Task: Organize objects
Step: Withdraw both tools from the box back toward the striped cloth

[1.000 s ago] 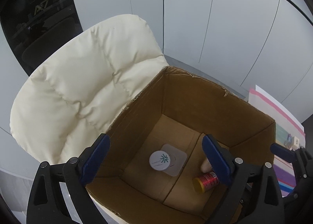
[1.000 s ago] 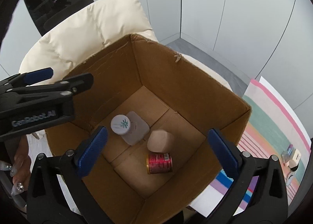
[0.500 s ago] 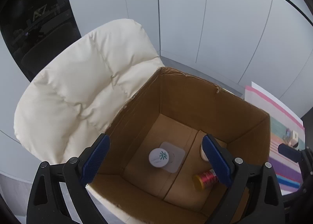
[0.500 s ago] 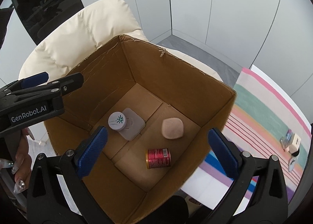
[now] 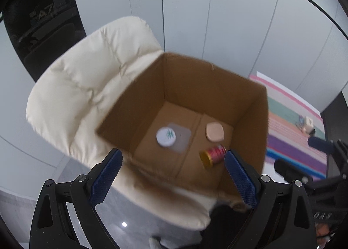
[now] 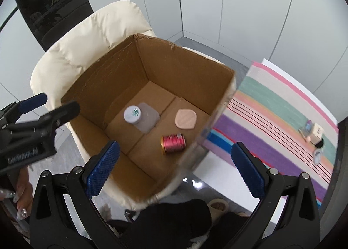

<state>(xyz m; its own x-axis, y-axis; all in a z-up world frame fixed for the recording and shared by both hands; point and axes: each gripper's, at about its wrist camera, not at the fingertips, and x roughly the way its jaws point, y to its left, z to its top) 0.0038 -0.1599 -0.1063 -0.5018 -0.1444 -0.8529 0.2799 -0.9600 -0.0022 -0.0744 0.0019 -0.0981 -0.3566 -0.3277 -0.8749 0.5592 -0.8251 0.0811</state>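
**Both grippers pull back above the box**

The left gripper (image 5: 174, 175) is spread wide with nothing between its blue pads, and compared with a second ago it sits farther back: the cardboard box (image 5: 217, 88) now shows its near rim and looks smaller in the left wrist view. The right gripper (image 6: 174, 170) is likewise spread and empty, and it too has backed away and swung right, so more of the striped mat (image 6: 282, 105) comes into view at 3 o'clock.

Inside the box, the contents lie as before. A white-capped bottle (image 6: 133, 114) lies on the floor panel at about 10 o'clock of the box bottom. A peach pad (image 6: 186, 118) rests flat at 2 o'clock, apart from the bottle. A red can (image 6: 173, 143) lies on its side at 5 o'clock, near the pad but not touching it.

The box rests on a cream cushioned chair (image 6: 91, 38). Small items (image 6: 313, 133) sit far out on the mat, too small to identify.
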